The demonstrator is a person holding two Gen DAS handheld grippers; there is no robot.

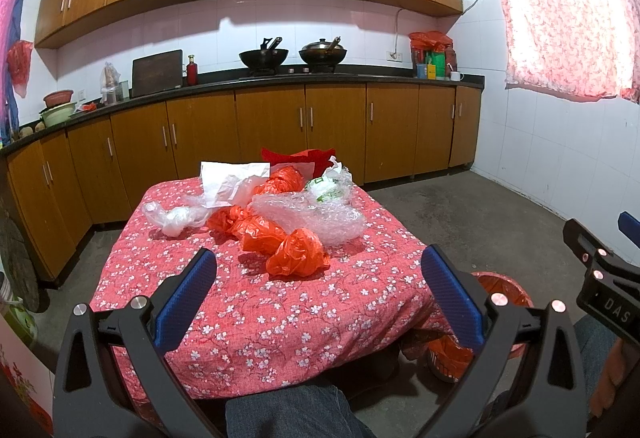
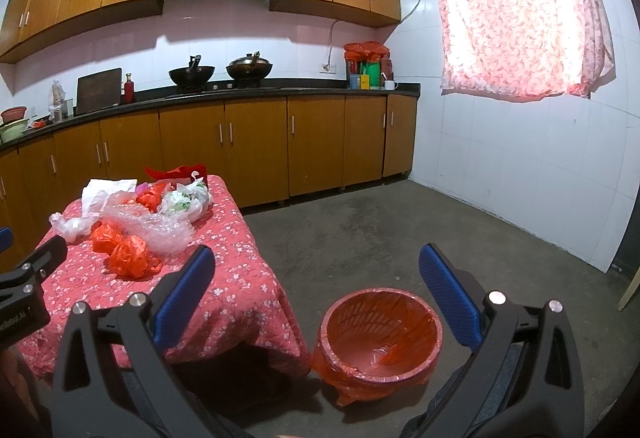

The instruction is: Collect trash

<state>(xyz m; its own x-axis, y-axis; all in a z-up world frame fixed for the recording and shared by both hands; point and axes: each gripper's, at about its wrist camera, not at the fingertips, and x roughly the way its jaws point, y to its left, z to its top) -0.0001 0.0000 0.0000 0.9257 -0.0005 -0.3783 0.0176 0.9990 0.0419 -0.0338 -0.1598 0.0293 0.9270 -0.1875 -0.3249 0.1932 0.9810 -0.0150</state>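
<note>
Hand-held gripper left and right both gape empty; collecting hasn't begun. Next: reach the orange bag mid-counter, carry it to the bin.

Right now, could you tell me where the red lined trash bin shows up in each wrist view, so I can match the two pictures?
Left wrist view: the trash bin sits low right, mostly hidden behind the left gripper's right finger and the table corner.
Right wrist view: the trash bin stands in full view, bottom centre, on the floor right of the table.
Shared landmark: the crumpled orange bag nearest the table's front edge.
</note>
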